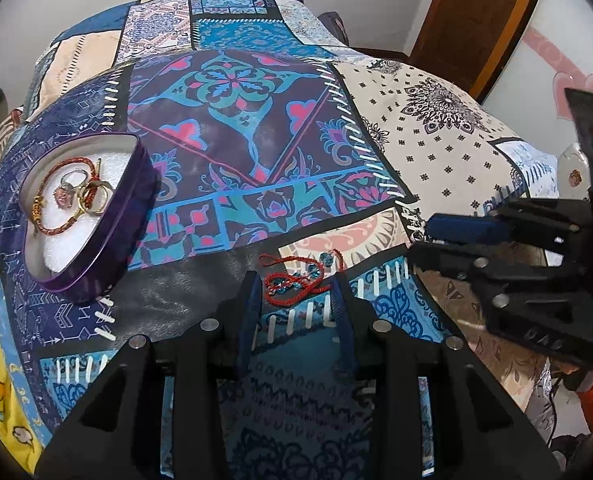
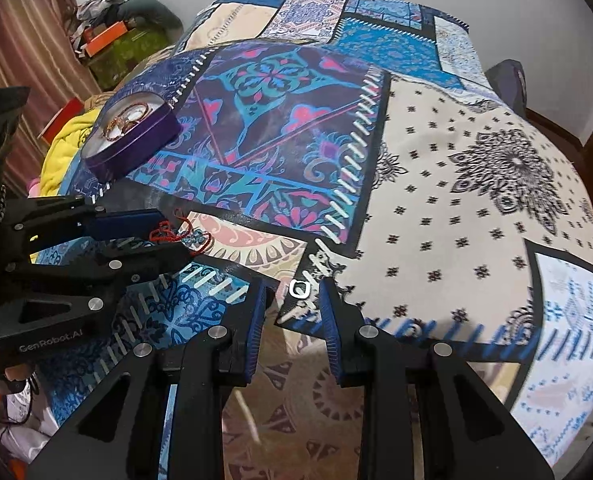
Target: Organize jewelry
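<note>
Fingers (image 1: 252, 292) flank red bracelet (image 1: 296, 282), perhaps touching; tin (image 1: 108, 216) well apart.

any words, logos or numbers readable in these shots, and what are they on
"GenRobot.AI": white print on the black body of the left gripper, seen in the right wrist view.
"DAS", or similar: embossed letters on the right gripper body in the left wrist view, too blurred to be sure.
Nothing readable on the purple tin, the patchwork cloth or the boxes in the corner.
</note>
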Tool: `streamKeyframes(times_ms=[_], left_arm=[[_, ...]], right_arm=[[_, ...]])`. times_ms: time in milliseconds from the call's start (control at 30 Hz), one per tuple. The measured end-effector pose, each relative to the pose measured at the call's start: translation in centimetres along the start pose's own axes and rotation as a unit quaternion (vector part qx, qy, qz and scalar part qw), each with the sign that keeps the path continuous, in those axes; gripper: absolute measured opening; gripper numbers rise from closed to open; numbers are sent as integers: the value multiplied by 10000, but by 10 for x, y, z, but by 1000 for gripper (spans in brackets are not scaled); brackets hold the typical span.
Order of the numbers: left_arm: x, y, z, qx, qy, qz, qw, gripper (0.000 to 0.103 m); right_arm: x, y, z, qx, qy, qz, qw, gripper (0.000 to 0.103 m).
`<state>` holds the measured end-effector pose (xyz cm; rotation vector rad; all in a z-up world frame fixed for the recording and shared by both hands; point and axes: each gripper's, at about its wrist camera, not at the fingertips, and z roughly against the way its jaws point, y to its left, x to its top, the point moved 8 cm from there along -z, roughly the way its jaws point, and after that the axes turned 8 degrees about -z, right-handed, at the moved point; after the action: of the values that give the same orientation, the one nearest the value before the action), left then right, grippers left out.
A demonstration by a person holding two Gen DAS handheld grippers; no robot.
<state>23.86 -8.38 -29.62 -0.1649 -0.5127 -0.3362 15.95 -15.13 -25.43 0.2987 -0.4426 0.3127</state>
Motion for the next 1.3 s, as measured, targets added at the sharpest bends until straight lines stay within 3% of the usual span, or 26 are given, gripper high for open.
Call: streamKeyframes(times_ms=[267, 533, 800, 1067, 1300], left_arm=[[3, -4, -3, -131, -87, 75, 9998, 33], [1, -1, -3, -166, -89, 213, 9996, 6], [1, -3, 7, -206, -150, 309, 9992, 5], [15, 18, 49, -41, -661, 479, 9967, 5], [36, 50, 102, 274, -1321, 632, 9888, 5]], right_arm=[[-2, 1, -3, 20, -64, -42, 10000, 24], [-9, -1, -2, -61, -152, -85, 9998, 10], [-4, -1, 3, 27, -145, -203, 9997, 9], [27, 2, 38, 91, -644, -260, 9975, 9], [67, 28, 67, 286, -1246, -148, 9917, 9]])
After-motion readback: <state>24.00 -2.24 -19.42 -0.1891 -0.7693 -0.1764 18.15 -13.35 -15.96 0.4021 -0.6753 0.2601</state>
